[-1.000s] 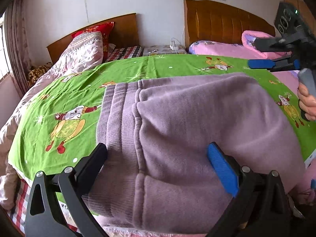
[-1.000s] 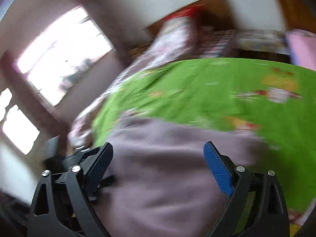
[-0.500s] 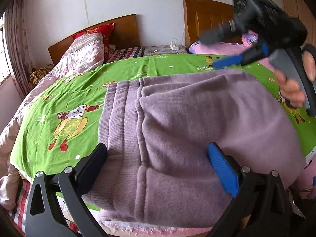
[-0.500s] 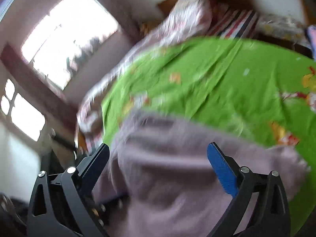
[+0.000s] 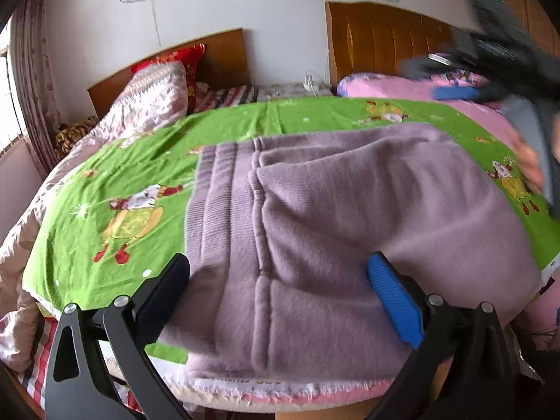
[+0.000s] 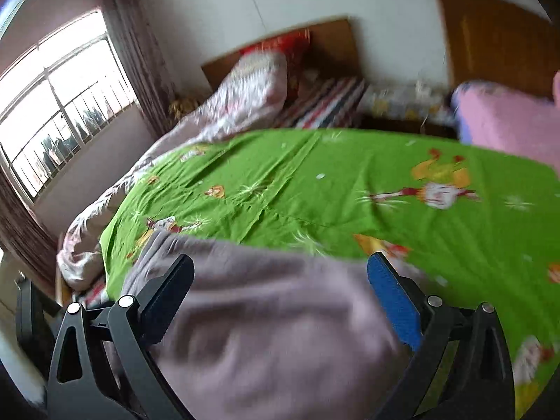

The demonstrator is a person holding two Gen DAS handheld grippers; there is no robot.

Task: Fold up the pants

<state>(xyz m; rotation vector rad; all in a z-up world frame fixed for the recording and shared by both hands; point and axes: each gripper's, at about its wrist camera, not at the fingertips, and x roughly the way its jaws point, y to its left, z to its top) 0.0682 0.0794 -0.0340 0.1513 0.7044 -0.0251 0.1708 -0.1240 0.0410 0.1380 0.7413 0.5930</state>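
The mauve fleece pants (image 5: 332, 231) lie folded in a thick stack on the green cartoon sheet (image 5: 115, 189), waistband ribbing to the left. My left gripper (image 5: 280, 294) is open and empty, hovering over the near edge of the stack. My right gripper (image 6: 280, 290) is open and empty above the pants (image 6: 266, 322); it also shows, blurred, at the upper right of the left wrist view (image 5: 455, 80), held in a hand off to the right of the stack.
The bed's near edge (image 5: 280, 388) is just below the pants. A quilt and red pillow (image 5: 157, 84) lie at the far left, a pink-covered bed (image 5: 385, 84) at the far right, wooden headboards (image 5: 381, 38) behind. A window (image 6: 59, 105) is left.
My right gripper has swung up and away to the right of the pants, its view turning from the window toward the headboards. The left gripper has barely shifted. The pants lie still.
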